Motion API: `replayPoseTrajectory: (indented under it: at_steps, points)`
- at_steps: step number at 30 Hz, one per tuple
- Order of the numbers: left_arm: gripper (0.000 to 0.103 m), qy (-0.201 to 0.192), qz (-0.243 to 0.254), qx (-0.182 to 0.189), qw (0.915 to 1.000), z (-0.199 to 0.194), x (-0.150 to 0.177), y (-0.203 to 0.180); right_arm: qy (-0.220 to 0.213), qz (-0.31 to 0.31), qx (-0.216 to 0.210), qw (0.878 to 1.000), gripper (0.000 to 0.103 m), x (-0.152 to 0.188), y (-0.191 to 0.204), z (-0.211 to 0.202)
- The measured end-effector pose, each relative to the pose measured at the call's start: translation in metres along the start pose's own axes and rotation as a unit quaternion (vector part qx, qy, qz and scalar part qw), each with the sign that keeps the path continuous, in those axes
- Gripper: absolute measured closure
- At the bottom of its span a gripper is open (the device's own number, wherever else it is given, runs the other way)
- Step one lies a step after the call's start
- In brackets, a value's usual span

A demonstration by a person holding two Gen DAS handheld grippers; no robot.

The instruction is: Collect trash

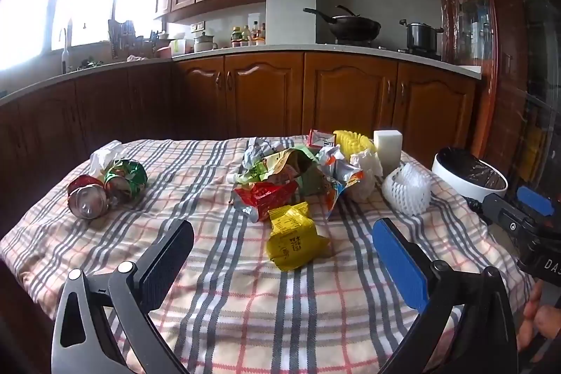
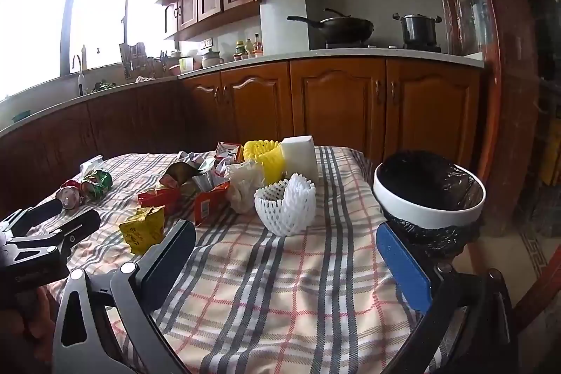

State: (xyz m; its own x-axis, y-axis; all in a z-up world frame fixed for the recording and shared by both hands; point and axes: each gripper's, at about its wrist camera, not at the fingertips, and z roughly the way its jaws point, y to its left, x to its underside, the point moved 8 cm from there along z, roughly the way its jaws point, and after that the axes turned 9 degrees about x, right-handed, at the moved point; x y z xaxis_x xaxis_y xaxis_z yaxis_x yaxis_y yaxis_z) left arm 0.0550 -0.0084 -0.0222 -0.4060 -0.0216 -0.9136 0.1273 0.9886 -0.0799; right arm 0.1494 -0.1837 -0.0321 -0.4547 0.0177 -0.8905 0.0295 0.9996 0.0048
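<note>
Woven checked tablecloth (image 1: 217,269), matt; crushed cans (image 1: 105,188), shiny metal; yellow wrapper (image 1: 292,239), glossy foil; white foam net (image 2: 285,207); cabinets (image 1: 350,93), varnished wood.

Far-counter bottles (image 1: 247,36) too small to identify; red packet (image 1: 320,138) half hidden behind wrappers (image 1: 280,177).

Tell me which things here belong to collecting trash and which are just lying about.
For the job:
crushed cans
yellow wrapper
wrapper pile
white foam net
yellow foam net
tissue
lined bin

Just about:
checked cloth
wok
pot
sauce bottles
white block, unclear which
</note>
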Motion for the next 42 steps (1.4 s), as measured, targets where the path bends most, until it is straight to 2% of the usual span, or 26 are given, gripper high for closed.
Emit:
replayPoseTrajectory:
  at_steps: [1, 8, 42]
  points:
    - [0.001, 0.002, -0.002, 0.0, 1.0, 0.0017, -0.0008, 0.0005, -0.011, 0.005, -0.002, 1.0, 0.0, -0.0013, -0.0003, -0.0013]
    - [0.001, -0.001, -0.005, -0.001, 1.0, -0.0023, -0.0009, 0.004, -0.016, 0.005, -0.001, 1.0, 0.0, -0.0041, -0.0015, -0.0069]
    - [0.001, 0.003, -0.007, -0.002, 1.0, 0.0045, 0.0049, 0.0056, -0.006, 0.011, -0.007, 1.0, 0.0, 0.0012, 0.0001, -0.0029]
